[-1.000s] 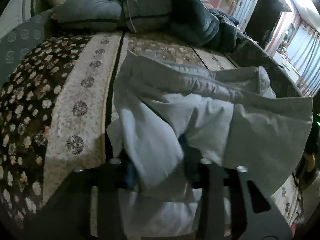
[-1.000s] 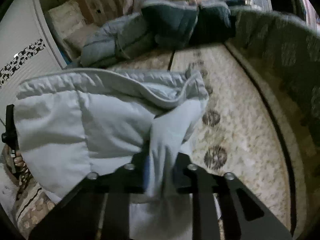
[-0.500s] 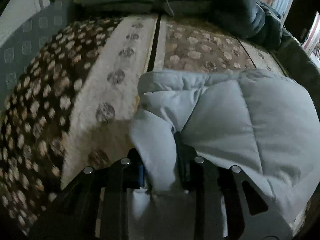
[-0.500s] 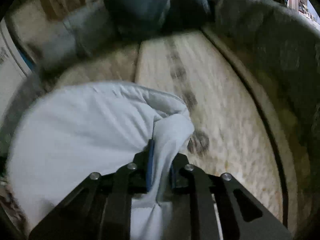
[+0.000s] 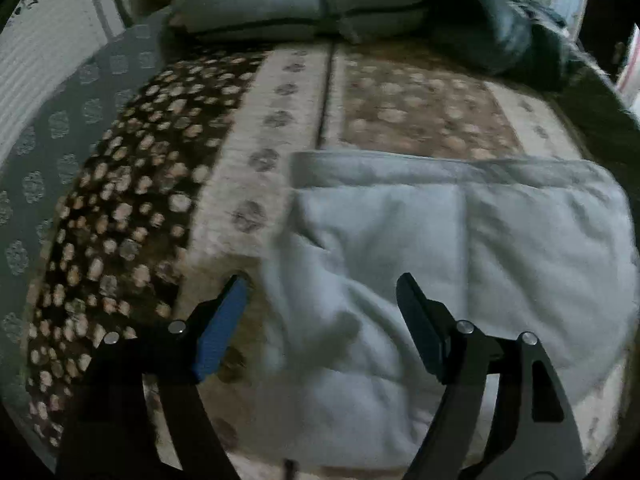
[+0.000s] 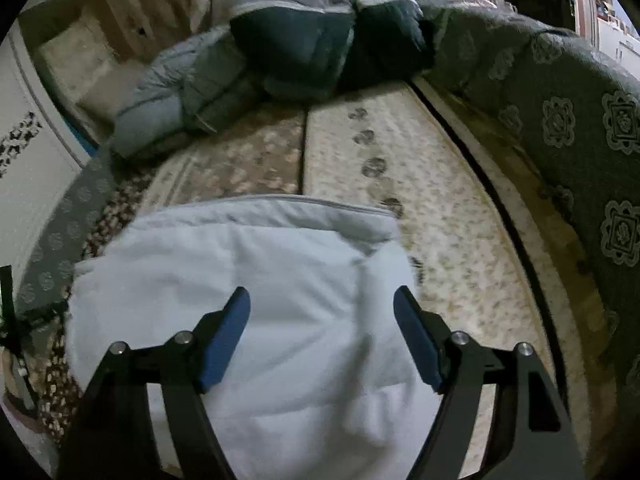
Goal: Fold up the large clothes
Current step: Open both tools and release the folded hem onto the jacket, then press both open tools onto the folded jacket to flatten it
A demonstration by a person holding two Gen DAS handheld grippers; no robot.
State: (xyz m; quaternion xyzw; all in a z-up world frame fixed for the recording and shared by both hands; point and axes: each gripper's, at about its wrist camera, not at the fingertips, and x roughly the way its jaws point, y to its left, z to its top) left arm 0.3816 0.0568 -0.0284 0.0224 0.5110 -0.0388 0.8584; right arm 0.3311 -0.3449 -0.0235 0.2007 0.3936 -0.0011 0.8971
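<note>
A pale blue quilted jacket (image 5: 460,248) lies folded on the patterned bed cover (image 5: 276,128); in the right wrist view the same jacket (image 6: 248,272) fills the lower middle. My left gripper (image 5: 322,288) hovers above the jacket's left edge, its jaws opening wide, and no cloth is pinched between the blue pads. My right gripper (image 6: 322,300) hangs over the jacket's right part, jaws likewise opening, with the fabric lying loose below them.
Folded grey and dark blue padded clothes (image 5: 304,4) are piled at the head of the bed, also visible as a pile (image 6: 296,52) in the right wrist view. A dark patterned blanket (image 6: 568,120) runs along the right side. A white wall (image 5: 44,64) borders the left.
Both grippers held folds of the jacket a second ago. They have let go, opened wide and lifted back, and the jacket now lies flat on the bed.
</note>
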